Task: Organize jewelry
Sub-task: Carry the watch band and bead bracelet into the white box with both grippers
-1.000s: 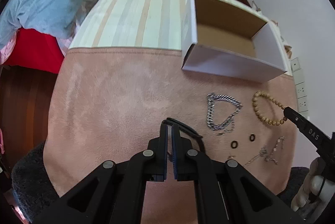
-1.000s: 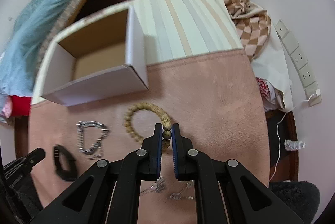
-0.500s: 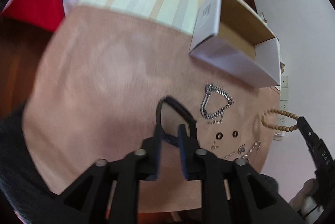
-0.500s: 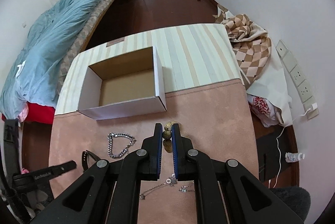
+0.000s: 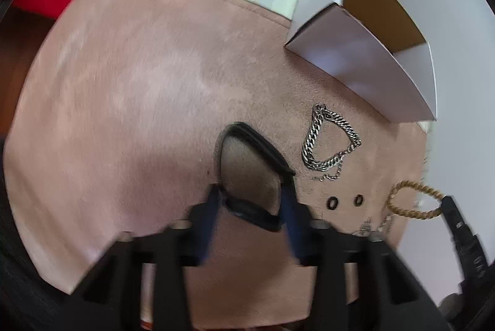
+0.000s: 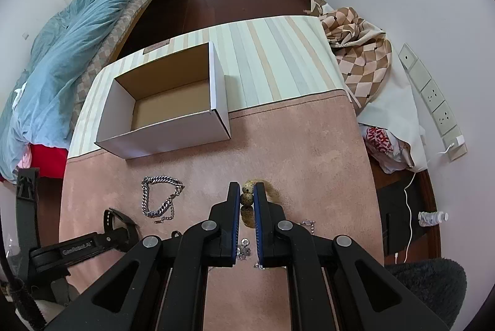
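Note:
A black band bracelet (image 5: 253, 142) lies on the pink mat (image 5: 130, 102). My left gripper (image 5: 252, 198) is open, its fingers on either side of the band's near end. My right gripper (image 6: 247, 195) is shut on a wooden bead bracelet (image 6: 247, 198), which hangs lifted above the mat; it also shows in the left wrist view (image 5: 411, 201). A silver chain bracelet (image 5: 331, 142) lies beside the band. The open white cardboard box (image 6: 167, 102) stands behind, nothing visible inside.
Two small black rings (image 5: 332, 202) and thin silver chains (image 6: 244, 250) lie near the mat's front edge. A striped cloth (image 6: 278, 52) covers the table's back. A bed with blue bedding (image 6: 62, 58) is to the left, wall sockets (image 6: 433, 96) to the right.
My left gripper has opened and now straddles the black band. My right gripper has lifted the bead bracelet off the mat and pulled back higher.

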Tool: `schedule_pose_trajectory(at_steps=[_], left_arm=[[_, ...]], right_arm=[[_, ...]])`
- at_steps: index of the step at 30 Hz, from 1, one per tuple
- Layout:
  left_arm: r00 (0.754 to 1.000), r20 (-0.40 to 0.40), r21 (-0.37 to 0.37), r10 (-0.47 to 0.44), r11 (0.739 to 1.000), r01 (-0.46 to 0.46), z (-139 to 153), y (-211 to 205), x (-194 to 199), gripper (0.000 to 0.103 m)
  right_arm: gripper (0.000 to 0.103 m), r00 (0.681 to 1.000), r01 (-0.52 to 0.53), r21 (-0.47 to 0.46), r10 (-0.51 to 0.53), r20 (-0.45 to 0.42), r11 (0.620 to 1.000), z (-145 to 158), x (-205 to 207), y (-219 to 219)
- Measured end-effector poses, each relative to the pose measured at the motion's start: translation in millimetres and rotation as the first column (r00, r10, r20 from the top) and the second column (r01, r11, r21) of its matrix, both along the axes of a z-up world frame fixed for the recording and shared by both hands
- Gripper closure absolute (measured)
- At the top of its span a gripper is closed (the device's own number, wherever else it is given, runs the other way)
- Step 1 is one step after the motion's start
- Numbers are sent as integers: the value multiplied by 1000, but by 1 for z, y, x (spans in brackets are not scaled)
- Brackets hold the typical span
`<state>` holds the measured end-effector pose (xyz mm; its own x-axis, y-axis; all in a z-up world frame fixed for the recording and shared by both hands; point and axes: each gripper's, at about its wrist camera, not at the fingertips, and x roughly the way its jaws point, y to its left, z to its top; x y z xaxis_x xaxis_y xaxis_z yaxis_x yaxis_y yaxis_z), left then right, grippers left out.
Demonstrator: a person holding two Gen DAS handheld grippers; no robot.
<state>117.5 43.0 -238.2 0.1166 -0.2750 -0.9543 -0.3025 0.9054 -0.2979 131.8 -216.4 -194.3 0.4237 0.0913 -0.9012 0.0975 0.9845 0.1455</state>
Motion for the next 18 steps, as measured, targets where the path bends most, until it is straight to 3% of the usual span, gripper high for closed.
schedule_pose_trajectory(at_steps=[3,10,14,18], left_arm=[[999,19,41,-48,998,47,0,-7,-3,94],[994,82,67,-74,995,69,11,-14,-12,95],[985,147,84,-91,993,79,39,-9,-18,95],[968,228,74,-103,993,88,82,-3,6,95]], right_arm=[[94,1000,2,-3,-2,3,1000,1,0,0],[94,1000,5,12,-5,26,1000,10,0,-2],[94,998,-9,43,6,56,999,27,1,0],[94,994,-43,82,34,108,996,55,10,6]])
